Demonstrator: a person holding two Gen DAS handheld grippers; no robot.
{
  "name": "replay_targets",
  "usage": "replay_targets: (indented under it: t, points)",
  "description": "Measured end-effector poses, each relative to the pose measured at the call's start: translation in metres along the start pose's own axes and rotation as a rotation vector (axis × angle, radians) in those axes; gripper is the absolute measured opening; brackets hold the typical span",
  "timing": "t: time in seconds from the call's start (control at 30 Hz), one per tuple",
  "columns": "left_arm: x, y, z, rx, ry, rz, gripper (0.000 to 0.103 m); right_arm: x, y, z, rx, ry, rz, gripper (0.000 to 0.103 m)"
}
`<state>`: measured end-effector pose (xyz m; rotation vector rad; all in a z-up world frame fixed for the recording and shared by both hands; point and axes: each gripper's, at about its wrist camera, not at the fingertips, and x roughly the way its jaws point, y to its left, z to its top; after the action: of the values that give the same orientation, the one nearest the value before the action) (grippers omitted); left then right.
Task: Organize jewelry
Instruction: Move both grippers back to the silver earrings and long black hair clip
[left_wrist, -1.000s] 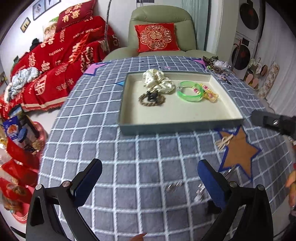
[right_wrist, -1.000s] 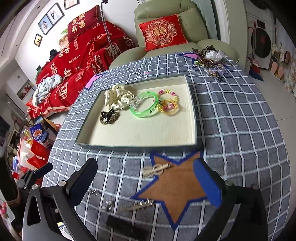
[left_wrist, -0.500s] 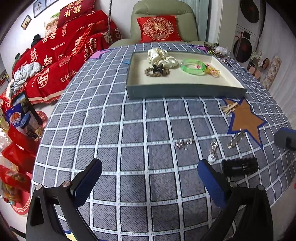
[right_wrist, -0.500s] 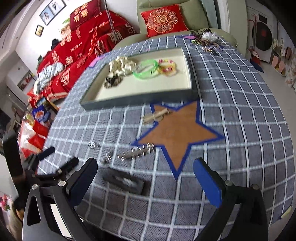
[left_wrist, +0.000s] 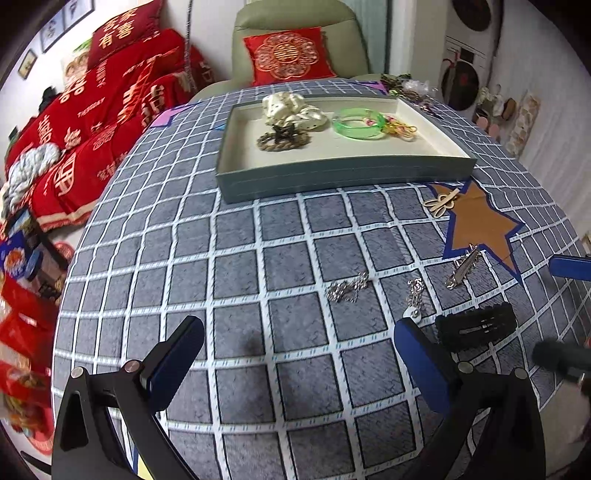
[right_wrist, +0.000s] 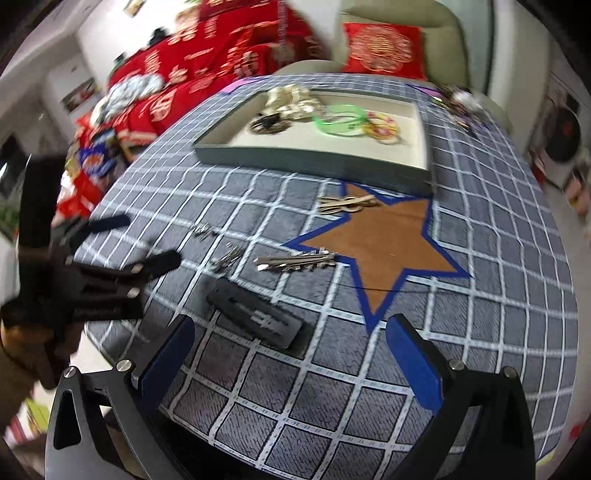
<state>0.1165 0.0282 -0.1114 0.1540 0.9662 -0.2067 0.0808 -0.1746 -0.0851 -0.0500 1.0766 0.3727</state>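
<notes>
A grey tray (left_wrist: 343, 173) (right_wrist: 310, 162) holds a cream scrunchie (left_wrist: 291, 109), a dark braided hair tie (left_wrist: 282, 140), a green bangle (left_wrist: 358, 123) (right_wrist: 340, 120) and yellow rings (left_wrist: 400, 127). Loose on the checked cloth lie a black hair clip (left_wrist: 476, 326) (right_wrist: 255, 317), a silver clip (left_wrist: 463, 266) (right_wrist: 295, 260), small silver pieces (left_wrist: 347, 290) (left_wrist: 415, 295) (right_wrist: 225, 258) and a beige clip (left_wrist: 441, 201) (right_wrist: 347, 203). My left gripper (left_wrist: 299, 360) is open and empty, left of the black clip. My right gripper (right_wrist: 290, 360) is open and empty, just short of the black clip.
A brown star patch (left_wrist: 480, 225) (right_wrist: 384, 243) marks the cloth. More jewelry lies in a pile at the table's far right corner (left_wrist: 406, 86) (right_wrist: 461, 103). A green armchair with a red cushion (left_wrist: 291, 55) and a red-covered sofa (left_wrist: 92, 122) stand behind the table.
Both grippers have drawn back and down from the tray toward the table's near edge. The loose clips now lie close in front of them. Both stay open.
</notes>
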Motion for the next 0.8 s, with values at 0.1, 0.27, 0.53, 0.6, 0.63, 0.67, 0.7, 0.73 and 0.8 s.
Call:
replay_targets:
  t: [0.1,0.27,0.53,0.6,0.63,0.67,0.7,0.73,0.8]
  points:
    - [0.009,-0.001,0.004,0.02,0.02,0.006,0.099,0.006,0.006,-0.001,-0.053,0.017,0.005,0.103]
    - [0.019,-0.001,0.008,0.019,0.037,-0.015,0.096,0.018,0.011,0.001,-0.113,0.044,0.022,0.103]
    - [0.028,-0.007,0.015,0.048,0.057,-0.051,0.09,0.04,0.022,0.006,-0.262,0.111,0.017,0.093]
    - [0.029,-0.009,0.017,0.057,0.057,-0.057,0.09,0.043,0.025,0.005,-0.294,0.121,0.014,0.092]
    - [0.029,-0.01,0.018,0.063,0.057,-0.06,0.09,0.045,0.026,0.006,-0.309,0.125,0.013,0.089]
    - [0.03,-0.011,0.019,0.068,0.057,-0.062,0.088,0.046,0.028,0.005,-0.329,0.132,0.008,0.082]
    - [0.03,-0.012,0.019,0.072,0.056,-0.068,0.086,0.048,0.03,0.005,-0.341,0.136,0.01,0.079]
    - [0.03,-0.013,0.021,0.074,0.057,-0.086,0.081,0.048,0.032,0.006,-0.342,0.133,0.015,0.078]
    - [0.031,-0.013,0.022,0.073,0.062,-0.092,0.08,0.049,0.033,0.008,-0.34,0.138,0.022,0.075]
